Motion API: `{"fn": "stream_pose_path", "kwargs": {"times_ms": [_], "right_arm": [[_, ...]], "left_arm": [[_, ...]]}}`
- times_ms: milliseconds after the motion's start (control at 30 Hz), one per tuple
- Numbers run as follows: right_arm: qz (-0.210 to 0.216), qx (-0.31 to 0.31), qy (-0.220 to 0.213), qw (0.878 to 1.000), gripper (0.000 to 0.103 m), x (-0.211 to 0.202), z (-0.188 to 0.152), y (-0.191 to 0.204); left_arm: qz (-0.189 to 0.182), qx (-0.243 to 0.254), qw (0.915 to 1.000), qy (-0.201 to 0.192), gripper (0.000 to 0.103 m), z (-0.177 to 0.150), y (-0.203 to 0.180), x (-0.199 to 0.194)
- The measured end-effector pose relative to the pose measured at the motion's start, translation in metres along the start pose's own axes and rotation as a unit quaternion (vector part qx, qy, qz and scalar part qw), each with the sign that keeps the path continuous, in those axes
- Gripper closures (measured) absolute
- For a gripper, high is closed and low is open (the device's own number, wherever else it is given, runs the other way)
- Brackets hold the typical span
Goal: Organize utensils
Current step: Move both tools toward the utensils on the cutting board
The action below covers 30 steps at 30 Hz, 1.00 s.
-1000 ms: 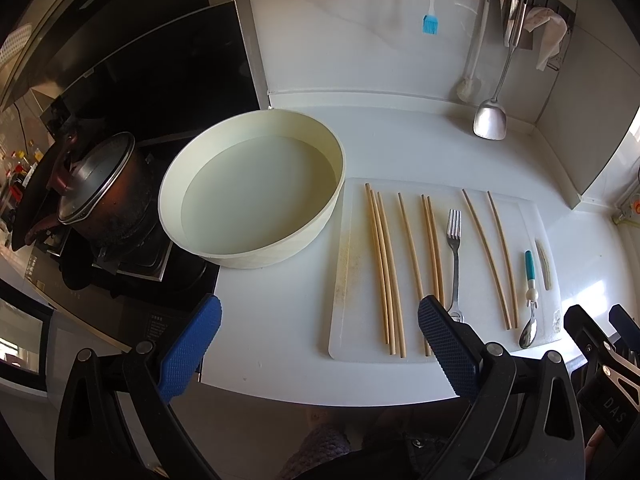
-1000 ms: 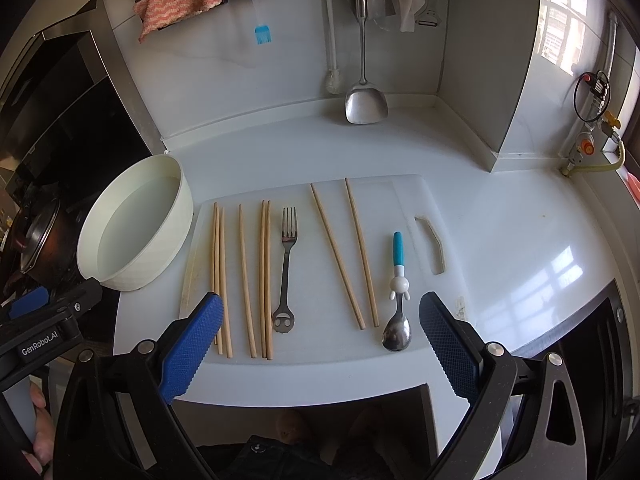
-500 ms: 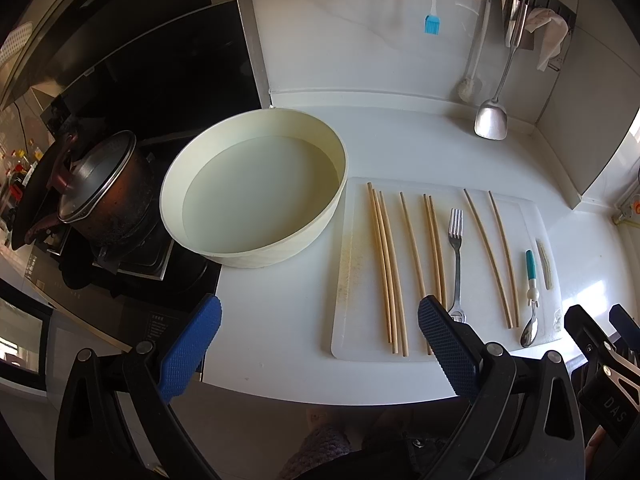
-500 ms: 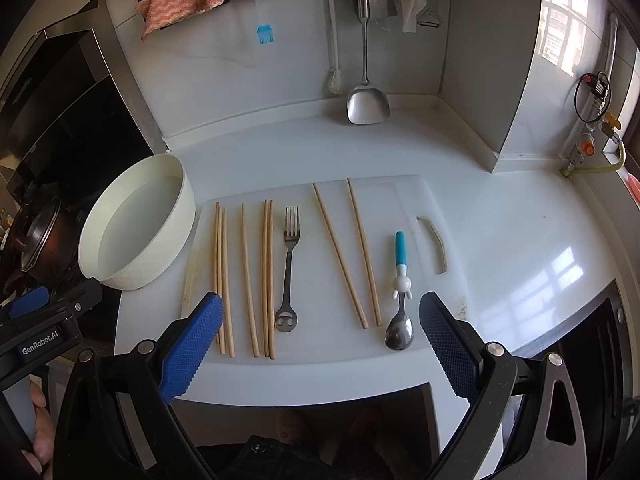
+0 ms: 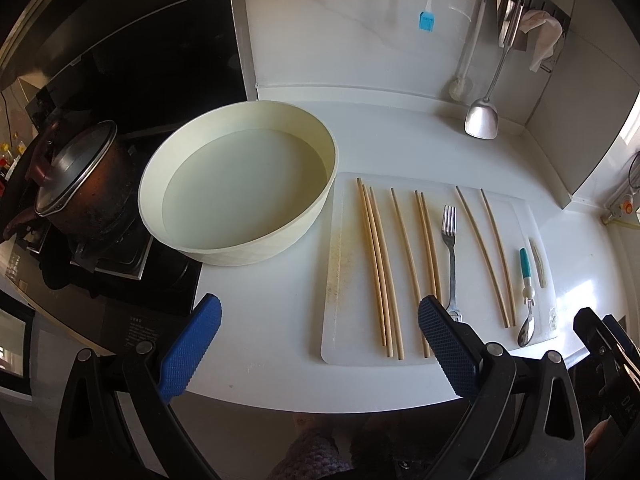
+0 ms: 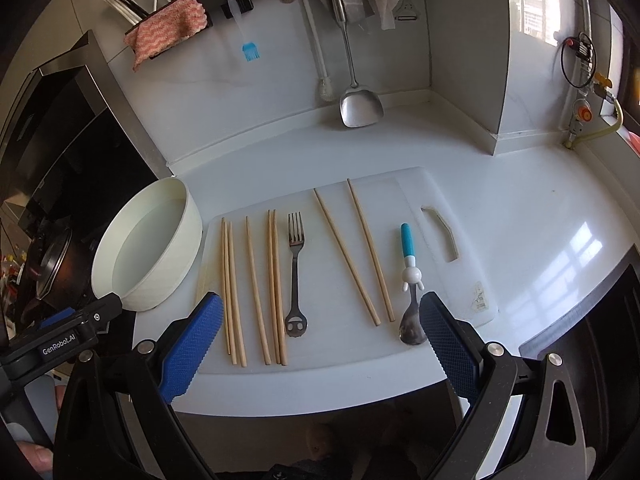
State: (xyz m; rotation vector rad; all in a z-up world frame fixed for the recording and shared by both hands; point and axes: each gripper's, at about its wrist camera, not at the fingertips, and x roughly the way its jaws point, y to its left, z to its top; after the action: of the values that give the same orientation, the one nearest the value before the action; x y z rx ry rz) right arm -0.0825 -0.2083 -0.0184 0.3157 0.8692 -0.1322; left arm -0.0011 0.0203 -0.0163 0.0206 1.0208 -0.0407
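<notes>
A white cutting board (image 6: 440,200) (image 5: 340,320) lies on the counter. On it lie several wooden chopsticks (image 6: 252,280) (image 5: 380,264), a metal fork (image 6: 295,264) (image 5: 451,256) and a spoon with a blue and white handle (image 6: 409,268) (image 5: 527,292). A cream round basin (image 5: 240,184) (image 6: 160,248) holding water stands left of the board. My left gripper (image 5: 320,332) hovers open over the counter's front edge, near the board's left corner. My right gripper (image 6: 320,332) hangs open above the board's near edge, with nothing between its fingers.
A dark pot with a lid (image 5: 76,184) sits on the stove at the left. A spatula (image 6: 358,104), a brush (image 6: 326,88), a blue basting brush (image 6: 250,50) and cloths (image 6: 168,28) hang on the back wall rail. A gas valve (image 6: 580,112) is at the right.
Both views have shifted slightly; the right gripper has eased forward and lower toward the board. Nothing on the board has moved, and both grippers stay open.
</notes>
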Motion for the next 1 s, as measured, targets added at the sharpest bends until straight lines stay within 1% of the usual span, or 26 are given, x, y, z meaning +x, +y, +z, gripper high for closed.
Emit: {"fn": "stream_pose_path", "kwargs": {"times_ms": [100, 167, 300, 400, 467, 567, 667, 733, 800, 933, 1000], "right_arm": [[-0.022, -0.007, -0.020, 1.000, 0.009, 0.004, -0.009, -0.007], [-0.038, -0.015, -0.022, 0.999, 0.009, 0.011, -0.015, -0.011], [-0.064, -0.010, -0.008, 0.998, 0.009, 0.030, -0.021, -0.024], [-0.090, -0.009, 0.020, 0.996, 0.009, 0.047, -0.022, -0.039], [-0.106, -0.009, 0.025, 0.994, 0.009, 0.059, -0.023, -0.052], [-0.100, 0.007, 0.013, 0.995, 0.009, 0.069, -0.024, -0.070], [-0.083, 0.007, 0.010, 0.996, 0.009, 0.083, -0.023, -0.084], [-0.079, -0.003, 0.011, 0.997, 0.009, 0.093, -0.020, -0.090], [-0.077, -0.015, 0.003, 0.997, 0.009, 0.098, -0.020, -0.093], [-0.070, -0.031, 0.004, 0.997, 0.009, 0.107, -0.020, -0.097], [-0.072, -0.036, 0.003, 0.997, 0.009, 0.112, -0.021, -0.098]], "left_arm": [[-0.007, 0.016, 0.9998, -0.007, 0.006, -0.002, -0.004, 0.012], [-0.011, 0.029, 0.9995, -0.010, 0.006, -0.004, -0.007, 0.023], [-0.024, 0.039, 0.9988, -0.014, 0.006, -0.006, -0.014, 0.045], [-0.033, 0.046, 0.9981, -0.022, 0.006, -0.010, -0.023, 0.059], [-0.031, 0.052, 0.9979, -0.025, 0.006, -0.012, -0.030, 0.066], [-0.029, 0.047, 0.9980, -0.031, 0.006, -0.017, -0.038, 0.073], [-0.028, 0.018, 0.9990, -0.030, 0.006, -0.024, -0.040, 0.086], [-0.016, -0.008, 0.9995, -0.025, 0.006, -0.028, -0.039, 0.095], [-0.009, -0.030, 0.9990, -0.033, 0.006, -0.032, -0.039, 0.101], [0.024, -0.037, 0.9979, -0.048, 0.006, -0.036, -0.043, 0.109], [0.030, -0.042, 0.9972, -0.055, 0.006, -0.037, -0.043, 0.114]]}}
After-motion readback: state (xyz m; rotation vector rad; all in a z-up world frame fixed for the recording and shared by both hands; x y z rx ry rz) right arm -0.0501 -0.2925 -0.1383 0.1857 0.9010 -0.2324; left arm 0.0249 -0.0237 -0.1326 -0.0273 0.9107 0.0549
